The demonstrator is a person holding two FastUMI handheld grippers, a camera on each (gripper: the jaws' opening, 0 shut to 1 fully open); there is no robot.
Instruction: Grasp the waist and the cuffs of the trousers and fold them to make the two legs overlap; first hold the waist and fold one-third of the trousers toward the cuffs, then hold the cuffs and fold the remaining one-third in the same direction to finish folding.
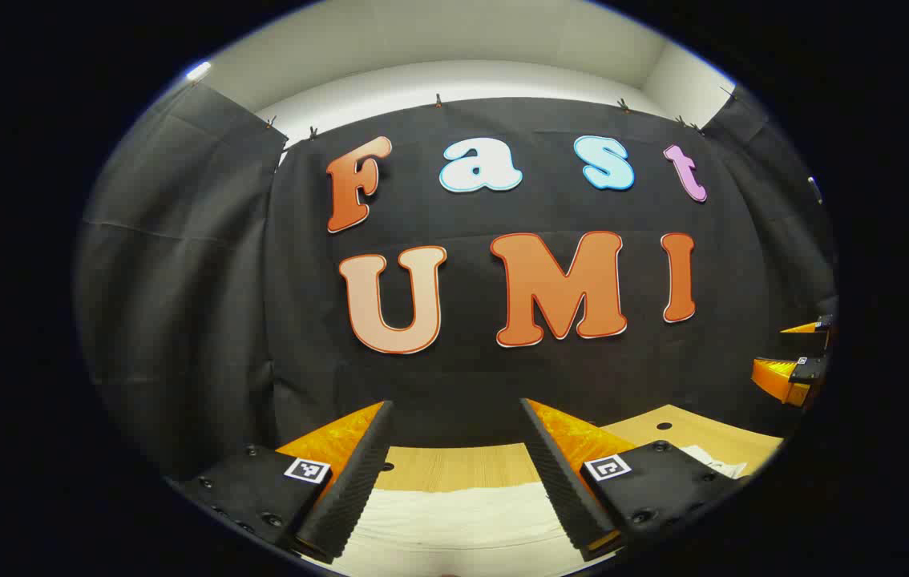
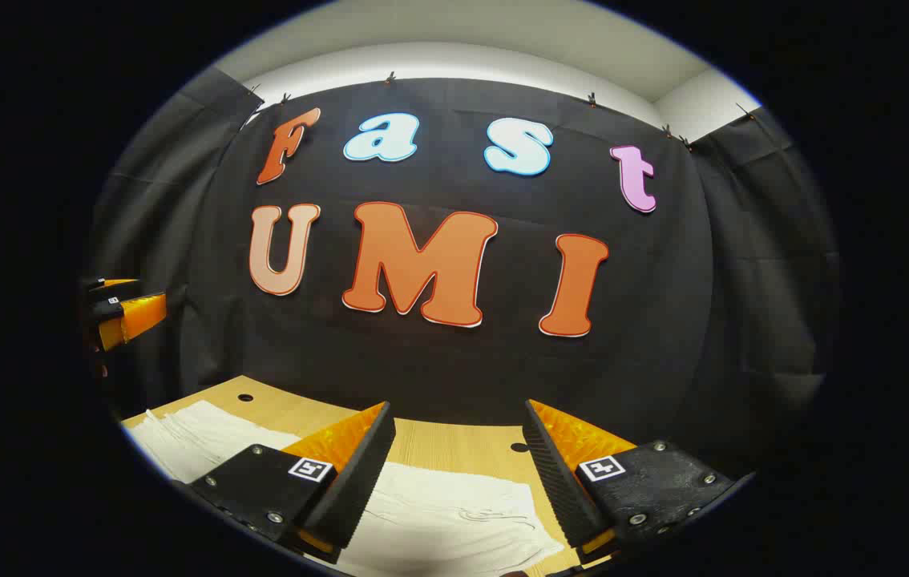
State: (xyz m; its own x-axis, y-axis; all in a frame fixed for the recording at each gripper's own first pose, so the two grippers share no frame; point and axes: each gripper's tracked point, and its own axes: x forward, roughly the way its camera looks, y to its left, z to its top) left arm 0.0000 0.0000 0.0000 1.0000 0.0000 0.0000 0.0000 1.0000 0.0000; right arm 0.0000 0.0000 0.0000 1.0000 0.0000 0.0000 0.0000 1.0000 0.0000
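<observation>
White trousers [image 2: 454, 521] lie flat on the wooden table [image 2: 454, 449]. Above them the left gripper [image 1: 454, 473] and right gripper [image 2: 454, 481] hover side by side, jaws spread wide, gripping nothing.

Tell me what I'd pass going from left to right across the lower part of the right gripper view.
The other gripper at the left edge → the white trousers on the wooden table → the small hole in the table.
</observation>
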